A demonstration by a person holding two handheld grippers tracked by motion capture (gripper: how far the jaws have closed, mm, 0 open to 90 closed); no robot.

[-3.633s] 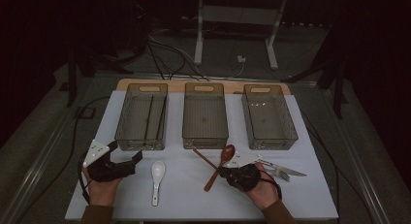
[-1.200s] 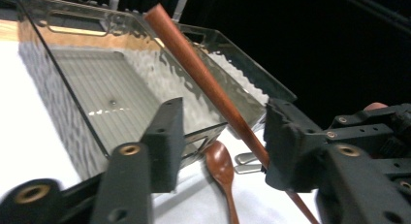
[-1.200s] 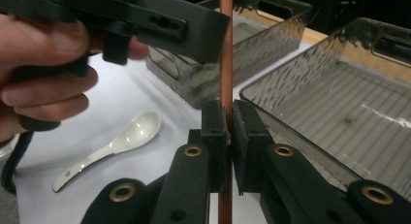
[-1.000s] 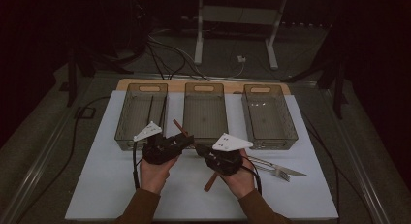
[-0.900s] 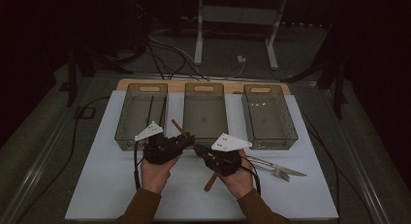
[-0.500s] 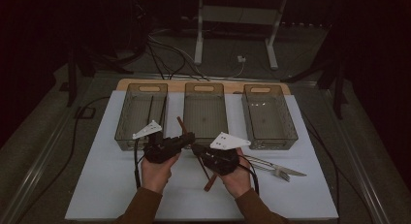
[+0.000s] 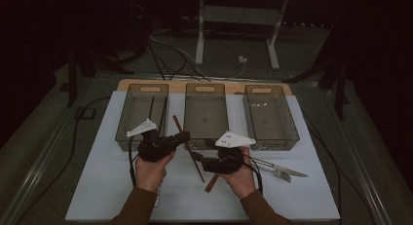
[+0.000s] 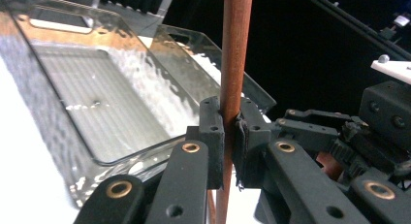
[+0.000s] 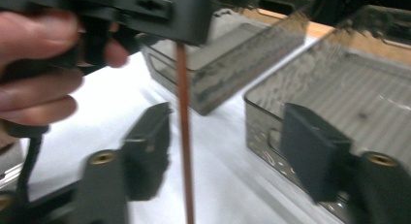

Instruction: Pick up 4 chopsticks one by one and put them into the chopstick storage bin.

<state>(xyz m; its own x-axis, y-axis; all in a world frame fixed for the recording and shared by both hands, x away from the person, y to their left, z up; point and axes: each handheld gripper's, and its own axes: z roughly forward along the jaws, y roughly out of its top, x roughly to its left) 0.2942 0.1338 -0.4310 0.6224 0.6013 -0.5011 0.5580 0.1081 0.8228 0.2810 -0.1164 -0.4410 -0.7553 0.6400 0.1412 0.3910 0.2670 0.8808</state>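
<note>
Vs 3.6 s ago: both hands have come up off the near table edge to mid-mat, close together. A stick that lay on the mat by the R hand is now lifted. Vs 1 s ago: L jaws closed onto the stick; R jaws have just been opening, stick between them but not pressed.

L gripper (image 7: 181,136): held by L hand (image 7: 152,167), forearm in from bottom, jaws pointing right toward R gripper (image 7: 197,158). In L gripper view (image 8: 228,136) pads pinch the stick (image 8: 232,64) tight, one each side.

R gripper: R hand (image 7: 242,178) wrapped round body, jaws pointing left. In R gripper view (image 9: 228,151) jaws stand wide apart, stick (image 9: 184,136) passing between them, touching neither. L hand's fingers (image 9: 34,78) curled round the L gripper body, seen up close.

Stick (image 7: 189,148): thin, reddish-brown wood, round shaft, smooth. Sits tilted in high view, top end near front wall of mid bin (image 7: 206,113), low end toward mat (image 7: 97,186) between the two hands. A wooden spoon handle (image 7: 211,183) pokes out below R hand; whether it touches the stick, can't tell.

Fork + knife (image 7: 282,171) lie on the mat right of R hand.
</note>
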